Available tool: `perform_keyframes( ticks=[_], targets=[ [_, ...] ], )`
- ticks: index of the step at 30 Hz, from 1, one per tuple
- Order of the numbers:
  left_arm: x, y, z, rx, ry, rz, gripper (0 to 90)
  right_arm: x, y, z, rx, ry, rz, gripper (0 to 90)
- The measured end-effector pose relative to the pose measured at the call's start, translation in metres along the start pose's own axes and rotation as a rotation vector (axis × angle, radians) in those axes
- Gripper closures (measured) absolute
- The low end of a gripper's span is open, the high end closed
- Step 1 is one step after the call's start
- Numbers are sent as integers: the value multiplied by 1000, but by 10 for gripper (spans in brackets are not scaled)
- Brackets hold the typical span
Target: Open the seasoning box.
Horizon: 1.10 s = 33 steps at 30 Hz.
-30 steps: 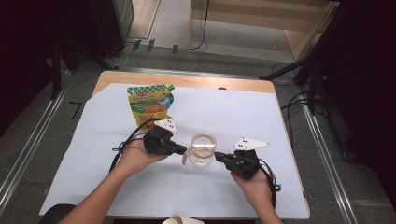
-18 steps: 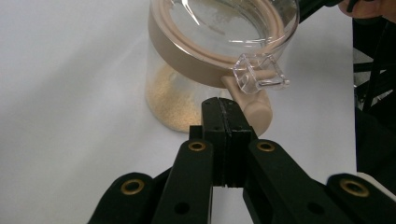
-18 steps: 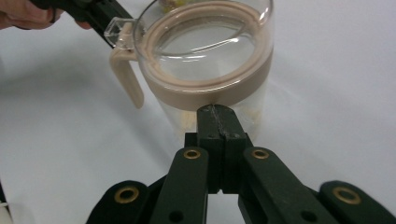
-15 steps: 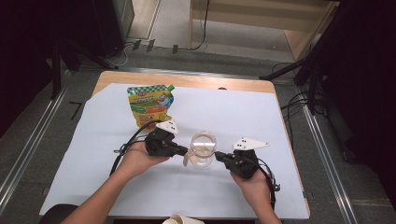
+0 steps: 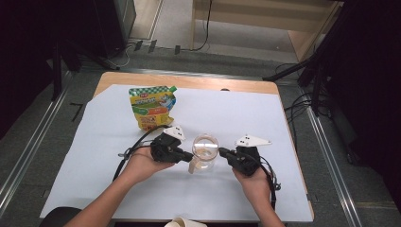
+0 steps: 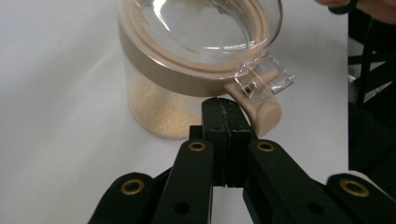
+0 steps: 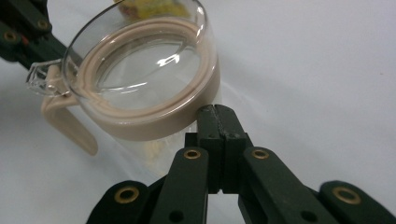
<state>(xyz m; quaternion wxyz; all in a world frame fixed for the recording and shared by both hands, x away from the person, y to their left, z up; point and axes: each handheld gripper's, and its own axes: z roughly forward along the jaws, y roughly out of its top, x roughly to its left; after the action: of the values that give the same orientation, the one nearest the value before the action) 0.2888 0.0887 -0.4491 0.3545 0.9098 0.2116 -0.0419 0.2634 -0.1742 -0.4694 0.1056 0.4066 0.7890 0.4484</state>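
High view: both my grippers, left gripper [image 5: 188, 155] and right gripper [image 5: 222, 152], jaws pressed together, flank the jar [image 5: 204, 152]; rigid, slippery, light. I judge the beige lid band [image 6: 163, 74] the best hold.

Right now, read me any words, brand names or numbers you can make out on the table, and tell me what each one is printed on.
None can be read.
Pouch: a red patch of print near its top and colourful artwork below, all too small and blurred to read.
Jar: clear, with a beige collar and a clear lid; no label or print shows on it in either gripper view.
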Motion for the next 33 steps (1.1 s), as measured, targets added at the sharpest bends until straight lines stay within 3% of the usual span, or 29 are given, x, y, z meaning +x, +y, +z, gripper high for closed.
perform_keyframes(
  ticks=[2, 11, 20, 21, 27, 33],
  targets=[
    [-2, 0, 2, -7, -6, 4, 900, 0, 1, 1, 0, -19, 0, 900],
    [-12, 4, 14, -24, -77, -6, 900, -4, 2, -3, 0, -16, 6, 900],
    [-17, 9, 23, -30, -119, 7, 900, -2, -1, -19, -2, -24, 17, 900],
    [-14, 8, 20, -23, -149, -4, 900, 1, -3, -24, -4, -15, 21, 900],
    [-7, 5, 6, -11, -133, -1, 886, 11, -8, -34, -1, 7, 10, 900],
    [1, 3, -10, -42, -108, -21, 822, 32, -12, -46, -8, 55, 3, 900]
  ],
)
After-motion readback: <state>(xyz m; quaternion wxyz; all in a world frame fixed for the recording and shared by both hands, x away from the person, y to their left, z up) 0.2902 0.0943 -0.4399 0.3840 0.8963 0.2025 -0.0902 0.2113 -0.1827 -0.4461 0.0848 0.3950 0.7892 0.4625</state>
